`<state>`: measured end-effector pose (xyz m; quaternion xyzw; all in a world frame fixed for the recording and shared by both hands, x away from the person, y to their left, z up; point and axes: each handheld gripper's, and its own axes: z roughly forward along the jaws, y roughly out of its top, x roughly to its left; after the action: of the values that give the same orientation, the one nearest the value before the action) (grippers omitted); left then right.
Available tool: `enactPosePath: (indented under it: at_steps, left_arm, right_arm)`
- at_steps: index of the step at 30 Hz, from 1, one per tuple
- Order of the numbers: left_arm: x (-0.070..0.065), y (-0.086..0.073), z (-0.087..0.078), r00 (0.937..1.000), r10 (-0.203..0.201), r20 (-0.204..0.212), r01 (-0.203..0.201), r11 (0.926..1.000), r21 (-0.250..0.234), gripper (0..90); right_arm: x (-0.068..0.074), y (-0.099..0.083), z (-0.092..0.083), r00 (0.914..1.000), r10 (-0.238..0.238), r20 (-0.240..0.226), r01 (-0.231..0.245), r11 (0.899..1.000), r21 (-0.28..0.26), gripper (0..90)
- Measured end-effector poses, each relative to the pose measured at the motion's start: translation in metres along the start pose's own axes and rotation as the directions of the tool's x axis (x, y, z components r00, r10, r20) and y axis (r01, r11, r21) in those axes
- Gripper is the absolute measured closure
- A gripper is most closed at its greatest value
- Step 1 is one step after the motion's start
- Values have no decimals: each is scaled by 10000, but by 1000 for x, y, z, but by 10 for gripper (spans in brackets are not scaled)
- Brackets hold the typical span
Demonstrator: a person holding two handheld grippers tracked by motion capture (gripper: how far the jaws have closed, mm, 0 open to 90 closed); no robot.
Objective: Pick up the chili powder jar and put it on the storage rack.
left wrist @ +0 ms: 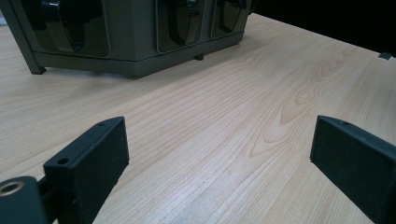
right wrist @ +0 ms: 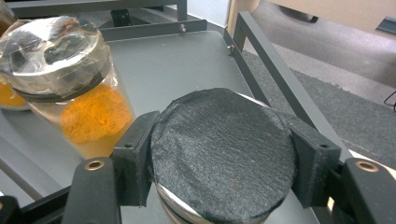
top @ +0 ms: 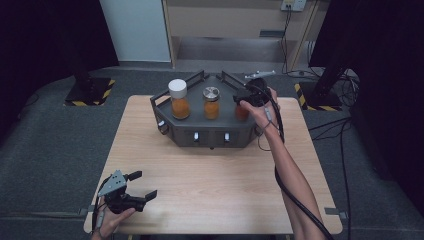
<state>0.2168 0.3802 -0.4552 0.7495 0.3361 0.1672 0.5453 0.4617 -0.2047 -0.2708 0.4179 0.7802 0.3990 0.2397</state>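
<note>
Black-lidded jar (right wrist: 223, 154) stands at right end of dark tray (top: 165, 102), orange contents visible in high view. Right hand-held gripper (right wrist: 223, 161) clamps its lid from both sides; right forearm stretched forward across surface (top: 210, 180). Middle jar (top: 211, 103), metal lid, orange powder; left jar (top: 179, 99), white cap, orange fill. Left hand-held gripper (top: 140, 185) low at near-left surface edge, jaws wide apart, nothing between. No readable writing.

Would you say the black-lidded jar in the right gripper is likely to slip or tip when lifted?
Slipping looks unlikely: the right gripper clamps the jar's black lid, which looks rough. Held only by that lid, the jar might swing. Its orange powder could shift if tilted.
</note>
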Motion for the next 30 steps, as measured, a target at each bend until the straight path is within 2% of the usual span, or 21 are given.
enactPosePath:
  at_steps: [9,11,12,13,15,17,19,30]
  left_arm:
    - [0,0,0,10000,12,-14,-12,10000,11,36]
    - [-1,0,0,10000,22,-13,-22,10000,3,36]
    - [-1,0,0,10000,23,-15,-23,10000,-1,36]
    - [-1,0,0,10000,15,-18,-15,10000,-2,36]
    - [-1,0,0,10000,8,-20,-8,10000,-1,36]
    - [-1,0,0,10000,12,-16,-12,10000,-1,36]
    - [-1,0,1,10000,36,-17,-36,10000,20,36]
    - [-1,1,1,10000,64,1,-64,10000,44,36]
  right_arm:
    - [0,-3,0,10000,-2,14,2,10000,-68,341]
    - [-1,-4,-1,10000,84,8,-84,9999,-116,295]
    - [1,-5,-2,9998,112,158,-109,9997,-212,264]
    - [3,-6,-4,9995,152,279,-142,9993,-338,235]
    - [0,-7,-8,9994,287,199,-276,9983,-511,188]
    - [2,-6,-14,9991,207,363,-182,9975,-676,150]
    - [-2,-5,-19,9995,254,169,-239,9960,-863,115]
    - [3,-1,-52,9996,-293,0,291,9912,-1293,82]
